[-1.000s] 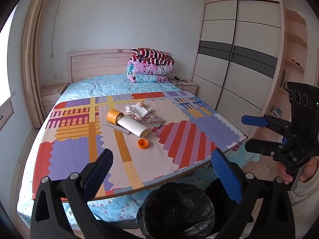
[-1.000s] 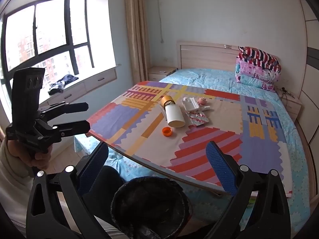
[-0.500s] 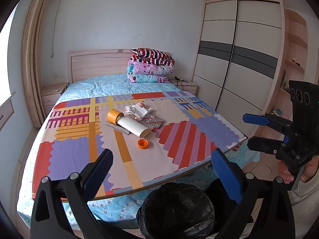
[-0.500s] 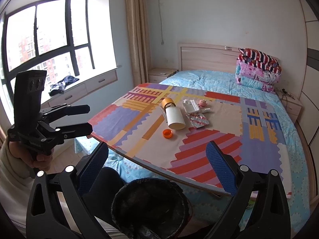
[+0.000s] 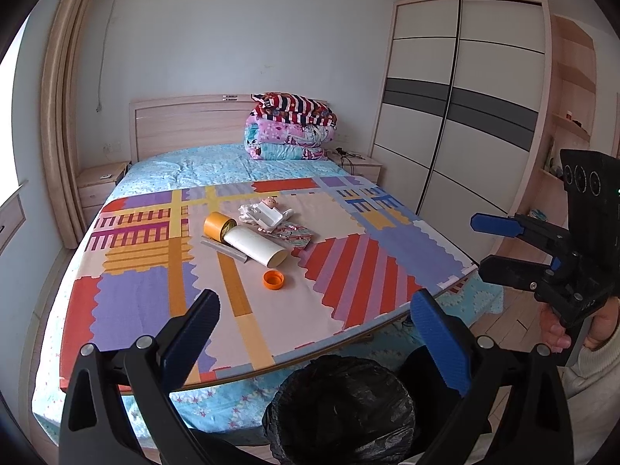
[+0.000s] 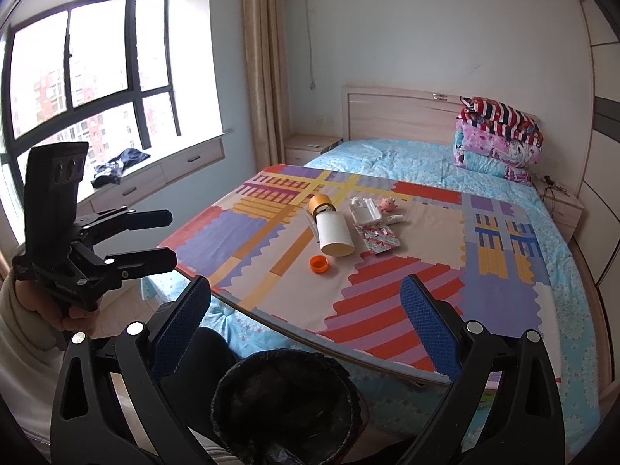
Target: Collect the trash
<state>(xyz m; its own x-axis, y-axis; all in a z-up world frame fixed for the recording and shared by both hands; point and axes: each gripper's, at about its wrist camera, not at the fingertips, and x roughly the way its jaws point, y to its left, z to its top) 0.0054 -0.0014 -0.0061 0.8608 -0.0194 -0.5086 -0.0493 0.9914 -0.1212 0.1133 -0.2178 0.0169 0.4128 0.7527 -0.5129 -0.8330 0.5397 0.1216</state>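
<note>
left wrist: orange cap (image 5: 273, 280) on mat (image 5: 155, 302)

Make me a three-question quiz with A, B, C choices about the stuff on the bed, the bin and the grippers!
1. Where is the trash bin?
A. on the bed
B. on the floor at the foot of the bed
C. on the windowsill

2. What colour is the small bottle cap on the mat?
A. orange
B. green
C. black

3. How are the left gripper and right gripper right now?
A. both shut on trash
B. one open, one shut
C. both open and empty

Answers:
1 B, the black-lined bin sits low, just below the mat's near edge.
2 A, the cap is bright orange, lying near the white tube.
3 C, in each wrist view the fingers stand wide apart with nothing between them.
</note>
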